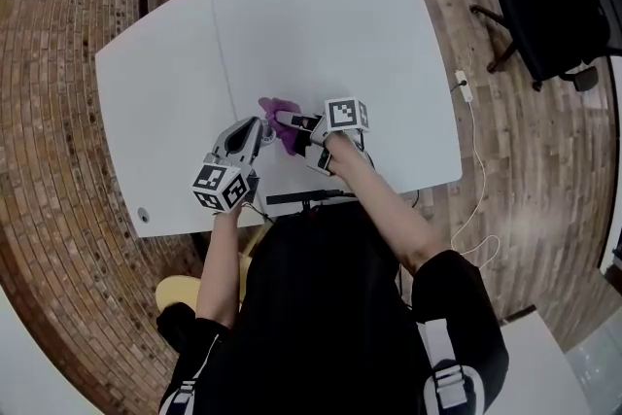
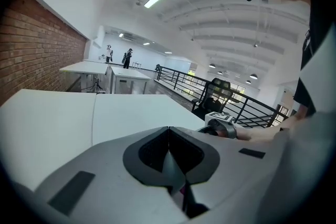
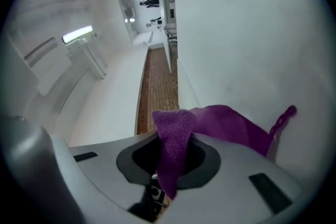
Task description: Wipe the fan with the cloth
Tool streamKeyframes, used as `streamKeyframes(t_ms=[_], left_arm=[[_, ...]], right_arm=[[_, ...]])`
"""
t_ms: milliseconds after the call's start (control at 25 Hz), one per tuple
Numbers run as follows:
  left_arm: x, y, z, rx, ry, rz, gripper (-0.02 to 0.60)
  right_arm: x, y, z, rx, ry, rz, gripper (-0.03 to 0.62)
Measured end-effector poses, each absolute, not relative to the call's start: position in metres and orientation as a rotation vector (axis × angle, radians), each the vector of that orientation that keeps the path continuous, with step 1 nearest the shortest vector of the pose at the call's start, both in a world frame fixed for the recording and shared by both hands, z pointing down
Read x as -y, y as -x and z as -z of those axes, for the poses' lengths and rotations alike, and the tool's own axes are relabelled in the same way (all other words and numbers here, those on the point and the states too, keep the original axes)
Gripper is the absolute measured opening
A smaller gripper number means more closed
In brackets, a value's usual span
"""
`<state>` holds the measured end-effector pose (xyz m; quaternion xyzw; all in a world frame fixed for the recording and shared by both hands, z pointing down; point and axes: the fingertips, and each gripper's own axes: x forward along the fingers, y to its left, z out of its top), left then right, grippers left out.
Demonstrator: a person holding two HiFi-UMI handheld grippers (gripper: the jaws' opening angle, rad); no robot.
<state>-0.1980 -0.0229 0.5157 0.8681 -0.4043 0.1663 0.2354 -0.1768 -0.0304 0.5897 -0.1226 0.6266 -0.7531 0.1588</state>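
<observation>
A purple cloth [image 1: 275, 110] hangs over the white table [image 1: 340, 15] near its front edge. My right gripper [image 1: 283, 121] is shut on it. In the right gripper view the cloth [image 3: 231, 126] bunches between the jaws of my right gripper [image 3: 170, 150] and trails off to the right. My left gripper [image 1: 259, 128] sits just left of the cloth, jaws shut, tips close to the right gripper's. In the left gripper view the left gripper [image 2: 169, 136] shows its jaws pressed together, with nothing clearly held. No fan shows in any view.
The table is made of two white tops joined by a seam [image 1: 225, 73]. A black office chair [image 1: 554, 10] stands on the brick floor at the right. A white power strip [image 1: 464, 85] and its cable lie off the table's right edge. A yellow stool [image 1: 180, 292] is behind me.
</observation>
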Motion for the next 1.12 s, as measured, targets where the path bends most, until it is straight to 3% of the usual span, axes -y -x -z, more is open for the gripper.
streamKeyframes(t_ms=[280,520,600,880,1120], left_arm=[[0.022,0.199,-0.516,1.118,-2.385,-0.474,0.006],[0.025,0.201,-0.516,1.124,-2.387,-0.466,0.006],[0.025,0.203,-0.516,1.143,-2.376,-0.449,0.006],[0.023,0.2,-0.516,1.139,-2.384,-0.46,0.006],[0.025,0.197,-0.515,1.154,-2.389,-0.473,0.006]], right_arm=[[0.013,0.165,-0.669,-2.269,0.786,2.178,0.057],[0.036,0.166,-0.532,-2.167,0.328,1.797,0.057],[0.026,0.183,-0.524,-2.236,0.246,1.786,0.057],[0.014,0.151,-0.658,-2.554,0.858,1.988,0.057],[0.029,0.176,-0.598,-2.171,0.474,1.969,0.057]])
